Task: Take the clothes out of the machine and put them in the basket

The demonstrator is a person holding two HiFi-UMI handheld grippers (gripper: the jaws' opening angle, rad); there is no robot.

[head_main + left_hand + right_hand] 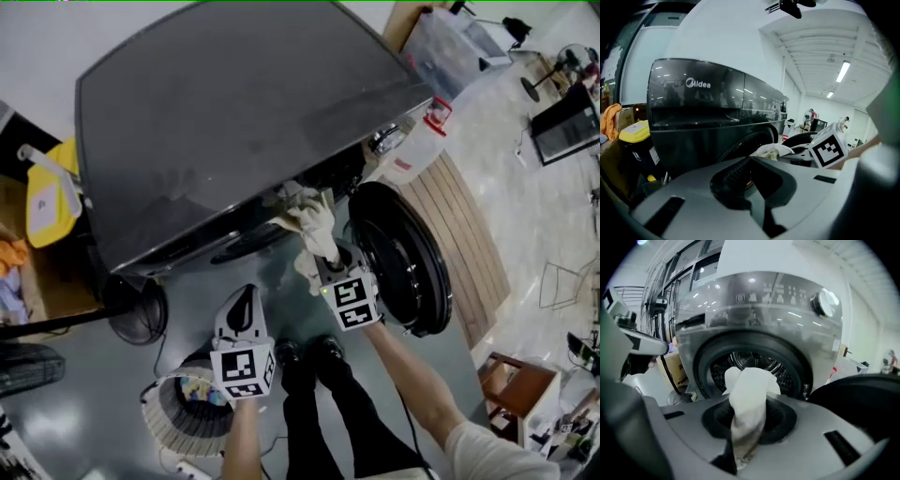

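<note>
Leave left gripper (246,302), pressed together and empty, by the basket (161,419). Hold tight with right gripper (330,265), pinching the white cloth (307,217) half out of the machine (234,103). Pull clear of the door (403,246), then drop in basket.

One machine (234,112), one basket (157,412), one cloth (309,220) (two grippers (247,292) (328,261)).
</note>
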